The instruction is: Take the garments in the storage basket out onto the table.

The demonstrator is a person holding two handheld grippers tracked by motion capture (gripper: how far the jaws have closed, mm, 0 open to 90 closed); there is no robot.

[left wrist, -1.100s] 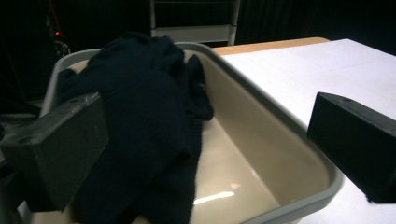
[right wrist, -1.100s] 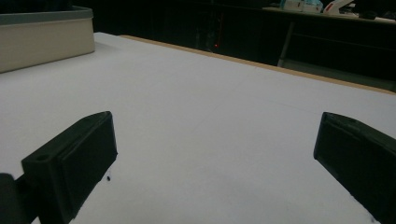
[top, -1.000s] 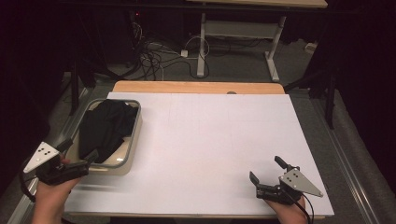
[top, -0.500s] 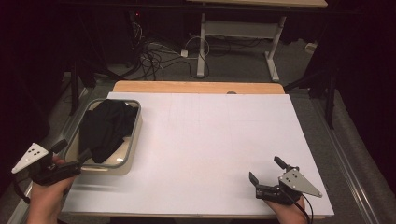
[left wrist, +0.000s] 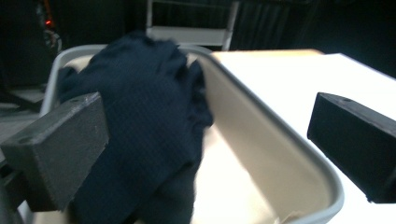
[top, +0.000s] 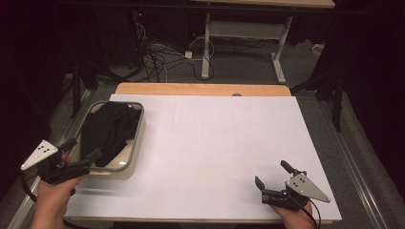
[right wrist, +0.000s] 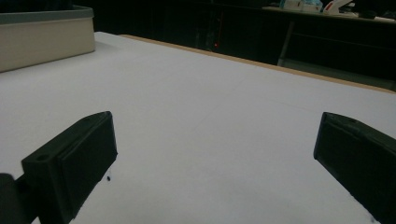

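Now dark crumpled cloth (left wrist: 144,116) in tray (top: 136,143), left gripper (top: 81,151) jaws apart nr it.

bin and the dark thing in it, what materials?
Bin: looks like moulded plastic, matte cream inside with a grey rolled rim and rounded corners. Cloth: dark knit fabric, likely a garment; fine woven texture and soft folds show in the left gripper view.

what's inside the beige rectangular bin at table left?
A crumpled dark fabric garment lies in the beige rectangular bin, piled toward its far end. Bare bin floor shows at the near right. Whatever lies beneath the cloth is covered. The open left gripper is at the near rim.
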